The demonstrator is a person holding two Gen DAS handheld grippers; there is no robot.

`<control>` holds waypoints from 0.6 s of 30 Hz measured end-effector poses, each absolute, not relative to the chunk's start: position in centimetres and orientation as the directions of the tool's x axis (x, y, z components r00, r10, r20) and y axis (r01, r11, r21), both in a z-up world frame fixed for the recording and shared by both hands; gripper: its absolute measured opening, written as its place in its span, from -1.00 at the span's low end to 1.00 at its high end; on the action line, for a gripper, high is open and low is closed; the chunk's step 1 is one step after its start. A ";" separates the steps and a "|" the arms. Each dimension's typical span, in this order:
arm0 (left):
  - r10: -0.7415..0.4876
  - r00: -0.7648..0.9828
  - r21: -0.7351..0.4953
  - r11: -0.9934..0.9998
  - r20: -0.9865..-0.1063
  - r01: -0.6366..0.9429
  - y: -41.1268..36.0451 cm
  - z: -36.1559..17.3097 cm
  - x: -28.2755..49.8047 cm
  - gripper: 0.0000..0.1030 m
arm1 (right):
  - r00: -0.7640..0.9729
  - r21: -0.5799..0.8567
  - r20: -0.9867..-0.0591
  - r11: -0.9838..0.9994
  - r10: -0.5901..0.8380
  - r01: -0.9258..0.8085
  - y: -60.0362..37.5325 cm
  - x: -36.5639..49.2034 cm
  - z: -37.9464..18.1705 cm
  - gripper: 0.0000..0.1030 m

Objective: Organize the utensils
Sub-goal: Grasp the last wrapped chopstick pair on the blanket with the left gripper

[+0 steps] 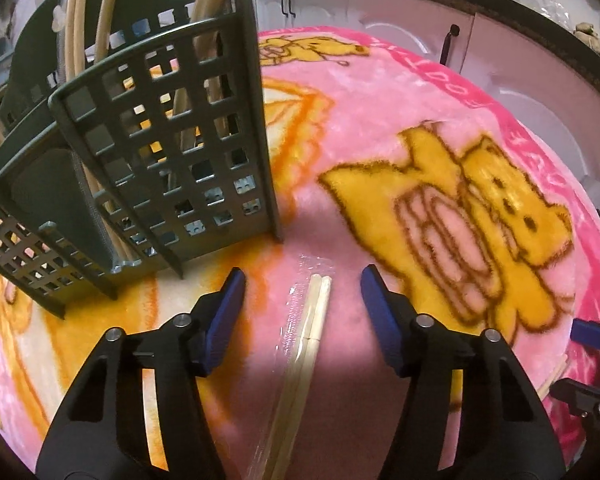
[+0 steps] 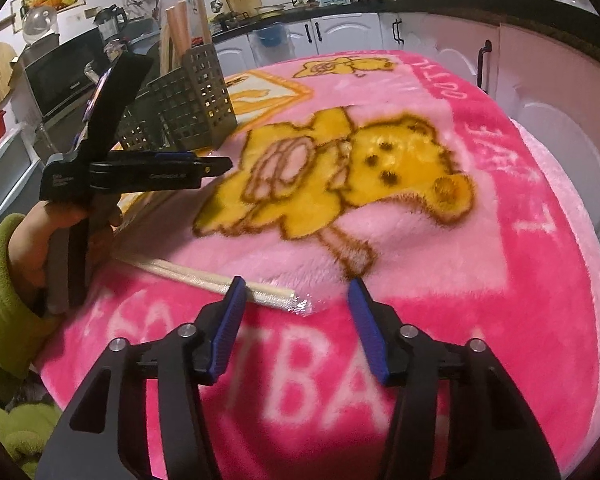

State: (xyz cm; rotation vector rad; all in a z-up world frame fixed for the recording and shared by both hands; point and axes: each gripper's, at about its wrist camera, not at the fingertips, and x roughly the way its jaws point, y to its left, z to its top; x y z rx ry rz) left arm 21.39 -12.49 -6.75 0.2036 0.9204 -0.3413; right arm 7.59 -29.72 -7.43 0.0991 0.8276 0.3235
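Note:
A pair of wooden chopsticks in a clear wrapper (image 1: 306,344) lies on the pink blanket between the fingers of my open left gripper (image 1: 303,286), which hovers over it. A dark green slotted utensil holder (image 1: 168,168) stands just ahead to the left, with several chopsticks (image 1: 100,20) standing in it. In the right wrist view another wrapped pair of chopsticks (image 2: 220,280) lies just ahead and left of my open, empty right gripper (image 2: 296,292). The left gripper (image 2: 148,172) and the utensil holder (image 2: 192,100) show there at left.
The pink blanket with yellow bear prints (image 2: 380,168) covers the table. White kitchen cabinets (image 2: 420,32) and a cluttered counter stand behind. A hand in a green sleeve (image 2: 4,280) holds the left gripper. The right gripper's blue tip (image 1: 592,332) shows at the right edge.

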 end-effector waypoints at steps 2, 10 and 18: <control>-0.198 0.559 0.031 0.927 -0.806 0.373 -12.7 -6.8 21.4 -0.05 | 0.631 0.201 -0.708 0.948 0.316 -0.248 -29.5 7.3 -7.5 -0.20; -0.187 0.563 0.043 0.928 -0.805 0.370 -13.0 -6.7 21.6 -0.24 | 0.639 0.201 -0.702 0.949 0.313 -0.243 -29.9 7.0 -7.6 -0.44; -0.187 0.563 0.043 0.928 -0.805 0.371 -13.3 -6.7 22.1 -0.47 | 0.620 0.387 -0.655 0.897 0.432 -0.215 -31.6 7.7 -7.4 -0.40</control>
